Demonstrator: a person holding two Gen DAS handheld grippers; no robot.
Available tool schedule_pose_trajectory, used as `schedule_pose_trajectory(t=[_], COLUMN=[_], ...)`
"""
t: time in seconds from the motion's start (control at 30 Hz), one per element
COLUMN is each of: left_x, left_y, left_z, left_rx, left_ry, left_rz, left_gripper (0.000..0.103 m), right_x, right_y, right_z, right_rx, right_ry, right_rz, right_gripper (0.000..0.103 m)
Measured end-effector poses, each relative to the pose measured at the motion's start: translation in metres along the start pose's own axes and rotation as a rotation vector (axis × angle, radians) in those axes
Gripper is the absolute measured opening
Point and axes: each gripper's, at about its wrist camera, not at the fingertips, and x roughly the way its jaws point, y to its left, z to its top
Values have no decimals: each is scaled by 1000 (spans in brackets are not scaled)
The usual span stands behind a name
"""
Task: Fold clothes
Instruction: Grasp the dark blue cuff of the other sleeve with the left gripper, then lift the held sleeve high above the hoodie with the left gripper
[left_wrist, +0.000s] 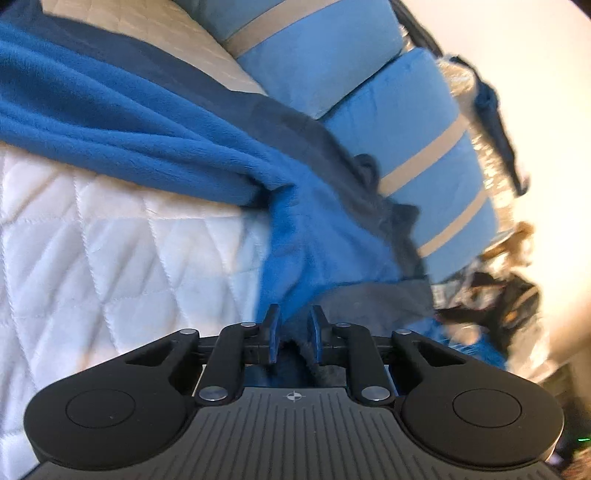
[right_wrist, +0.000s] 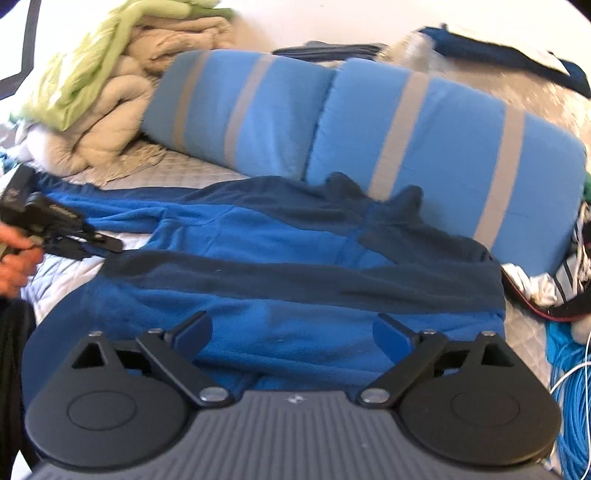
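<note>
A blue fleece garment (right_wrist: 280, 236) with dark navy bands lies spread on the white quilted bed (left_wrist: 92, 251), its top edge against the pillows. My left gripper (left_wrist: 295, 328) is shut on a bunched fold of this fleece (left_wrist: 291, 258), which is pinched between the blue pads. In the right wrist view the left gripper (right_wrist: 107, 243) shows at the garment's left end, held by a hand (right_wrist: 14, 258). My right gripper (right_wrist: 293, 332) hangs open above the near part of the garment, with nothing between its fingers.
Two light-blue pillows with grey stripes (right_wrist: 424, 147) lie behind the garment. A heap of beige and green bedding (right_wrist: 99, 81) sits at the back left. Other clothes (right_wrist: 554, 280) and a blue cable (right_wrist: 569, 387) lie at the right.
</note>
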Motion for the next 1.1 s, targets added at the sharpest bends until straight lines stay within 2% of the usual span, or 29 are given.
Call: schedule_pose_trajectory(t=[0.03,0.1,0.13,0.27,0.4,0.53,0.67,0.8,0.9,1.1], left_x=[2,2,0,-26,-69,-130,-192,-237,-254,-254], left_y=[-1,-1,1,20,65,106,137,176,203,237], left_z=[0,1,2,5,8,5,5,11,14,25], left_rx=[28,66,70,-15,-213,-397,-438,-499,-559,-638], left_ry=[0,-12,-23,-100,-218,-430,-602,-699,-727,-766], left_rz=[31,59,57,68,14,30,107,173,213,192], left_gripper=[17,30,32,49,50,52,55,55,55,55], right_x=[-1,-3,-4,-9,-11,-20,-29,-37,-40,-35], right_y=[3,9,12,20,29,41,51,56,58,70], right_z=[1,3,4,4,2,1,6,18,25,30], right_rx=[-1,12,21,35,30,4,-19,-21,-1,-16], right_ry=[-1,-2,-2,-5,11,4,-1,-8,-10,-2], right_rz=[8,28,39,63,76,86,100,107,124,135], right_gripper=[98,99,99,101,101,102,103,103,103,103])
